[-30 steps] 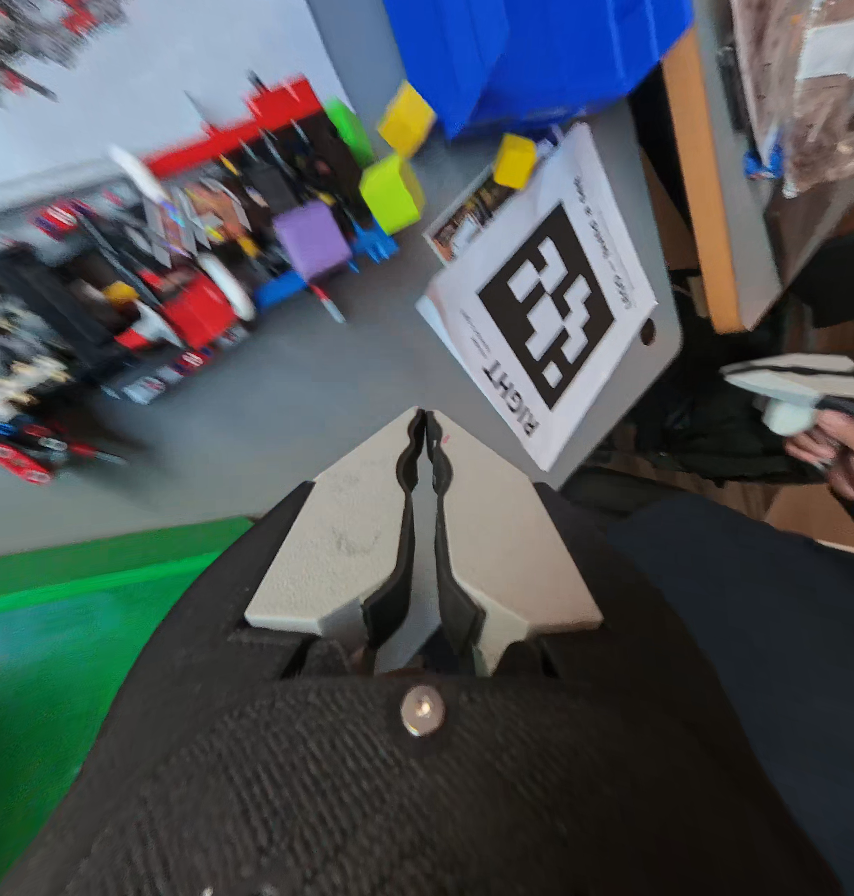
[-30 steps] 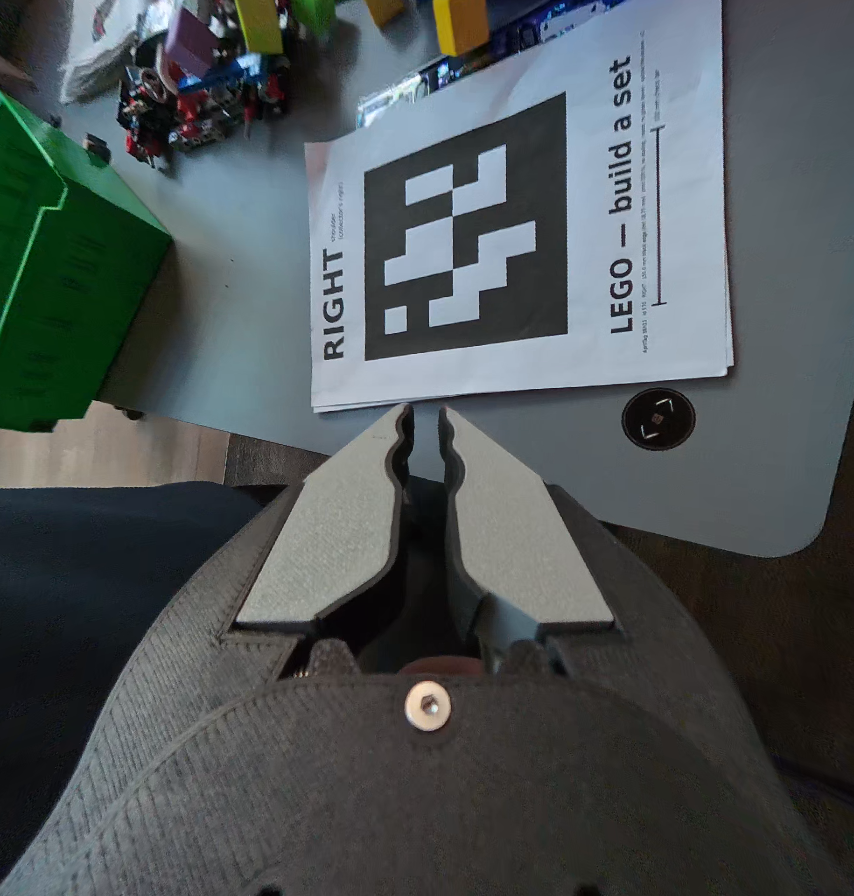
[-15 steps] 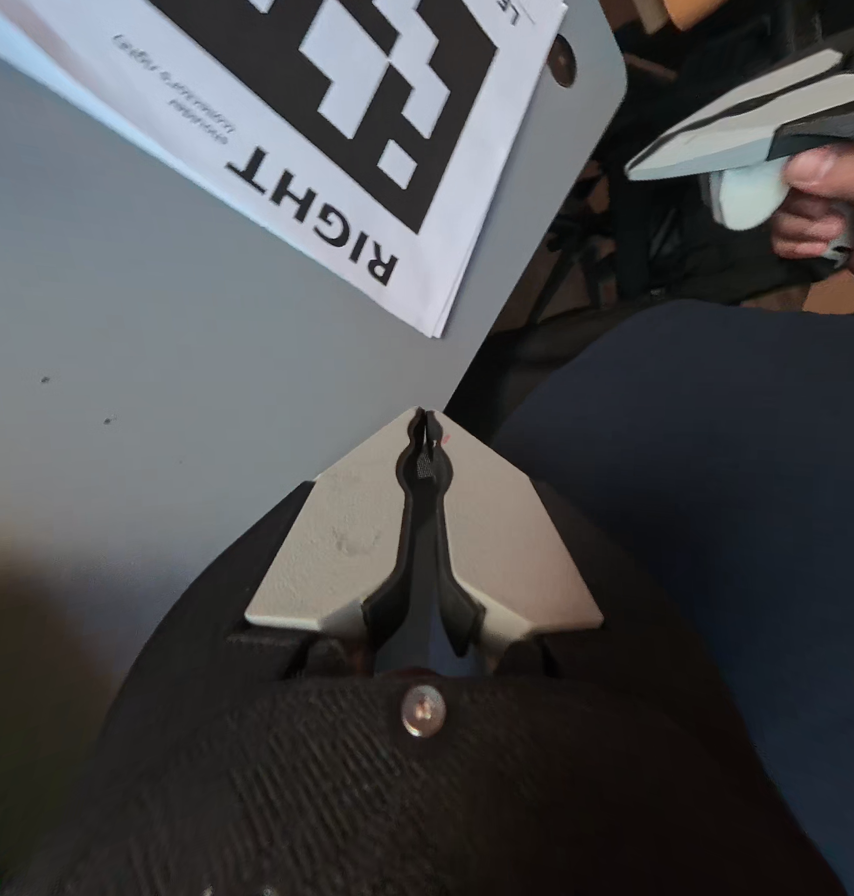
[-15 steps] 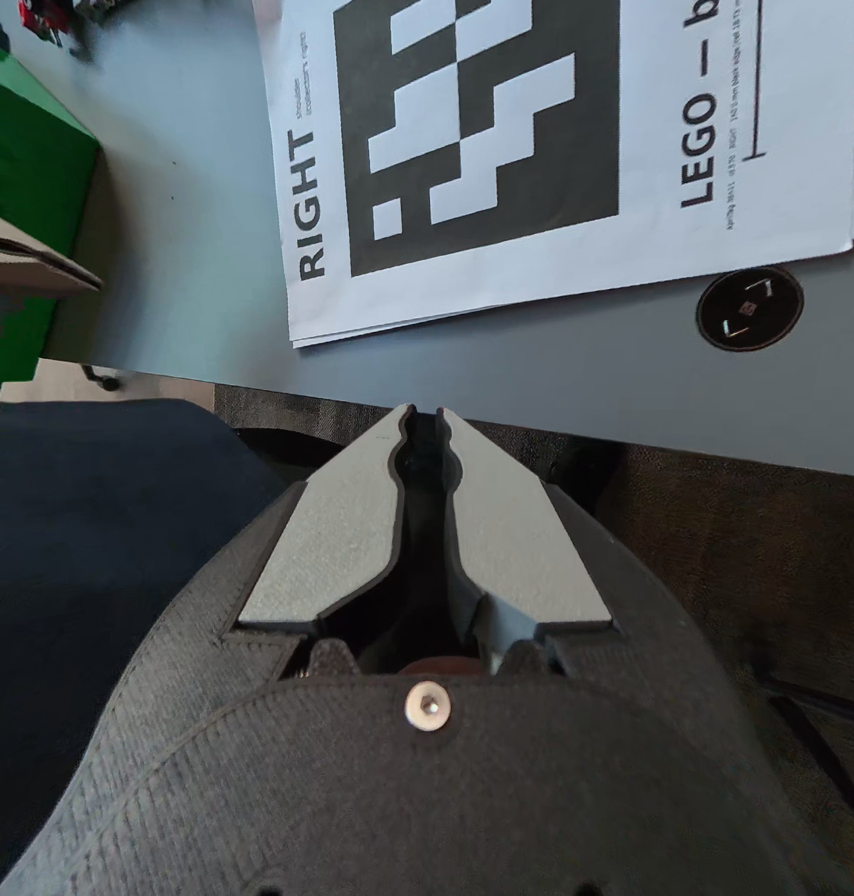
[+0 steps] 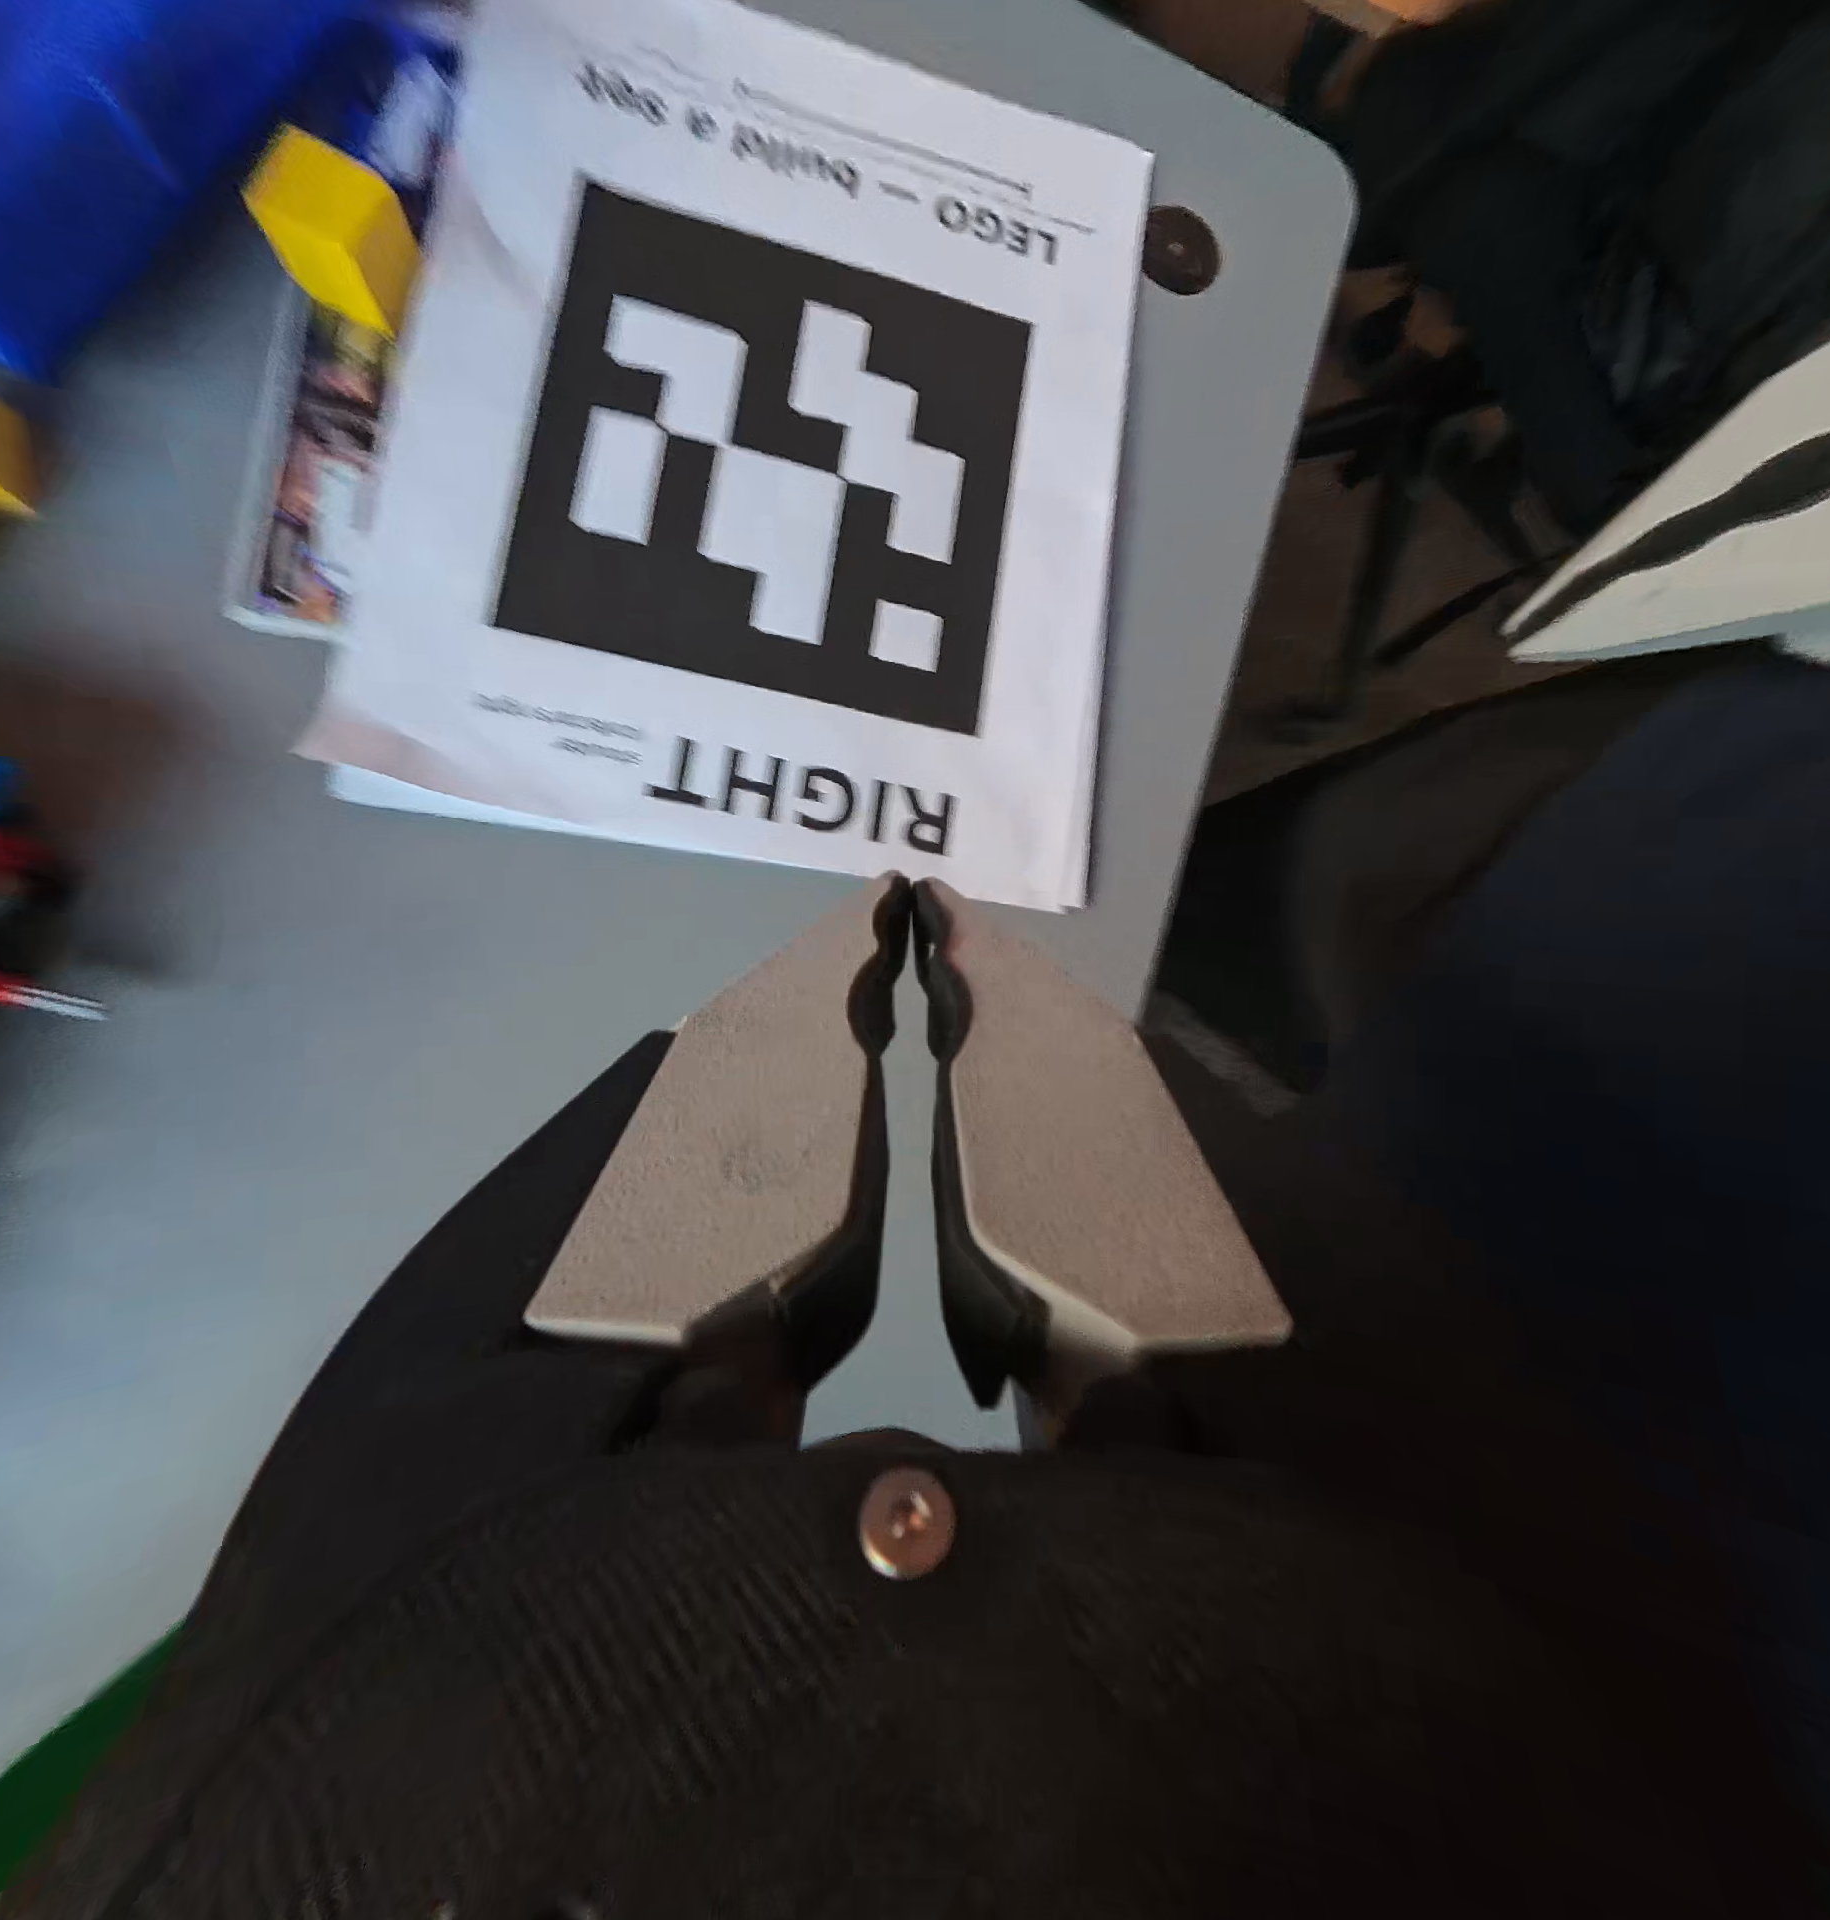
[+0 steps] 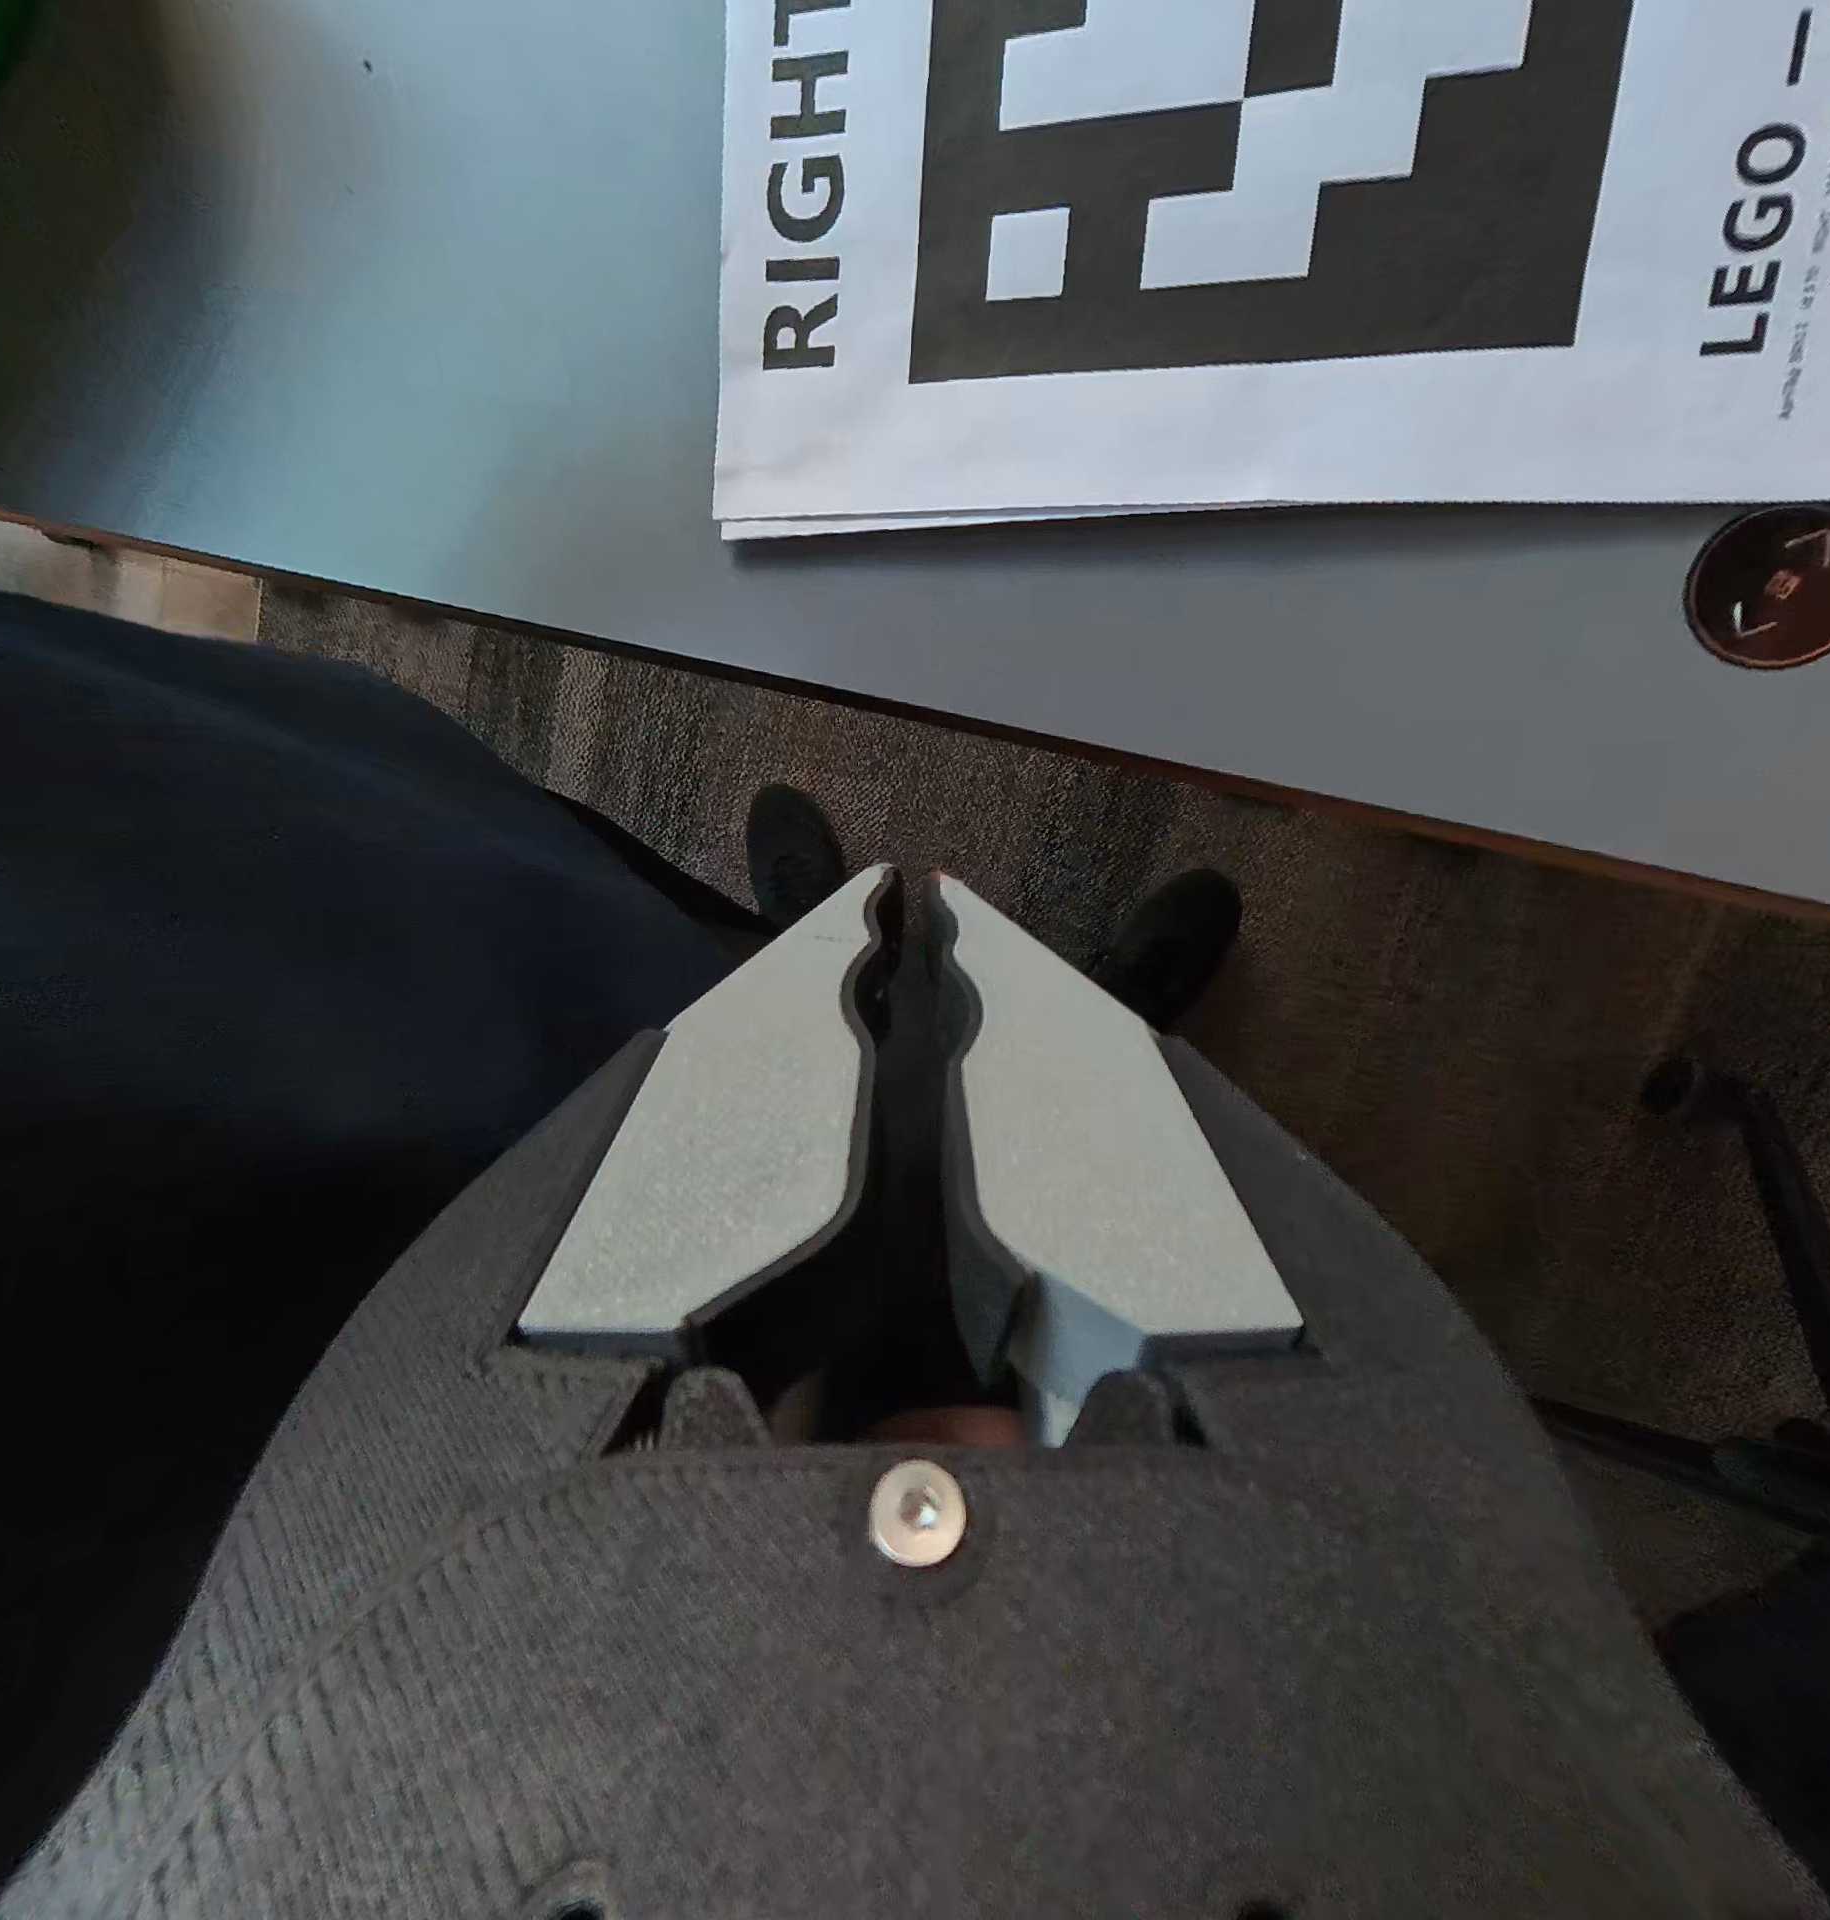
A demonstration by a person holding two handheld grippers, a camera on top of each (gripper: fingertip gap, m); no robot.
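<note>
My left gripper [image 5: 909, 894] is shut with its tips touching and nothing between them. It hovers over the grey table [image 5: 371, 1039], just short of the near edge of a white sheet printed with a black-and-white square marker [image 5: 786, 457]. My right gripper [image 6: 913, 883] is shut and empty. It is held off the table's front edge, above the carpet floor [image 6: 1410, 987], and the same sheet [image 6: 1254, 436] lies on the table ahead of it. The right gripper also shows at the right edge of the left wrist view [image 5: 1721, 540].
A yellow block [image 5: 329, 239], a blue bin [image 5: 111, 156] and a colourful booklet [image 5: 319, 468] lie left of the sheet. A black round disc [image 6: 1778, 582] sits in the table near its corner. A person's dark-clothed leg [image 6: 267, 935] and two dark shoes [image 6: 791, 842] are below. Some 20 centimetres of space lies between my two pairs of fingers.
The right gripper drew back from the table to over the floor, and its fingers came together on air. The left gripper stayed shut and swung round, now facing the sheet.
</note>
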